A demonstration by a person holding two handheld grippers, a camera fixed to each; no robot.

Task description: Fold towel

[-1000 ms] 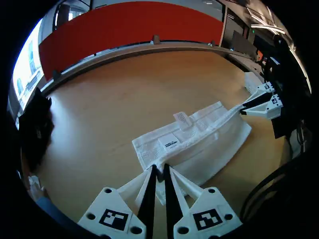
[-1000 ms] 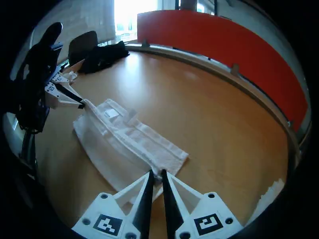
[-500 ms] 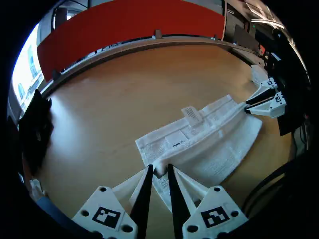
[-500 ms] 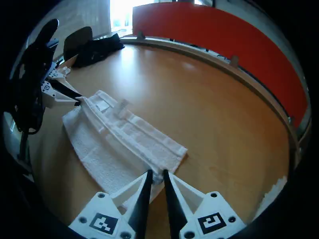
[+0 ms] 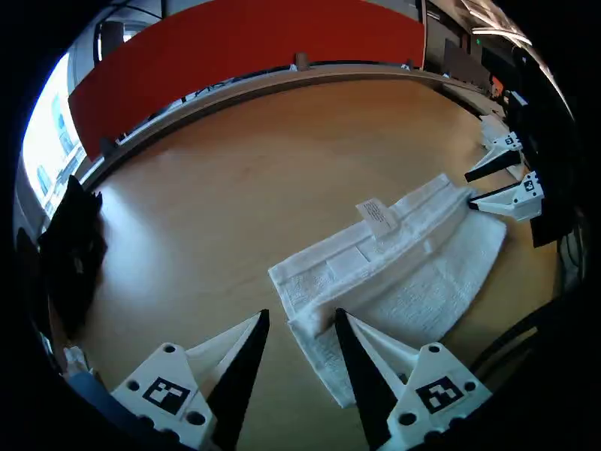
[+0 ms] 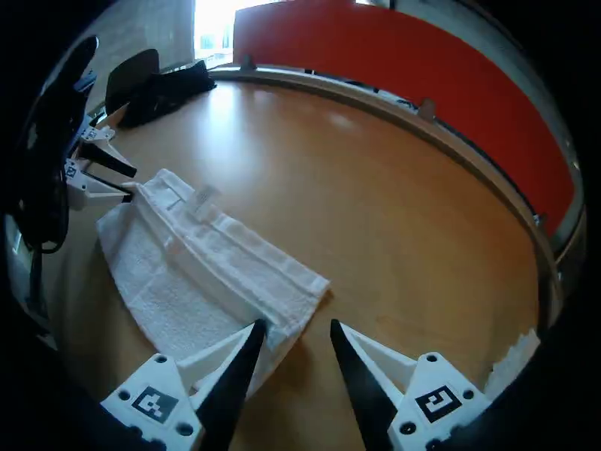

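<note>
White towel (image 5: 391,263) lies part-folded on wooden table (image 5: 225,188). Left gripper (image 5: 300,314) released at towel's 6 o'clock end; right gripper (image 6: 297,323) likewise released, grasping nothing.

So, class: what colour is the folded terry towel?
White: the folded terry towel, clearest in the left gripper view.

A: Site type?
B: Office, probably a meeting room. Large wood-laminate surface (image 5: 225,188), with a red divider screen (image 5: 248,41) standing along its far edge.
A: Other signs?
B: Dark chair (image 6: 129,75) at the corner, with a black garment or bag (image 6: 176,81) lying just beside it. Bright window (image 6: 214,26) behind. Strip light (image 5: 499,31) overhead.
</note>
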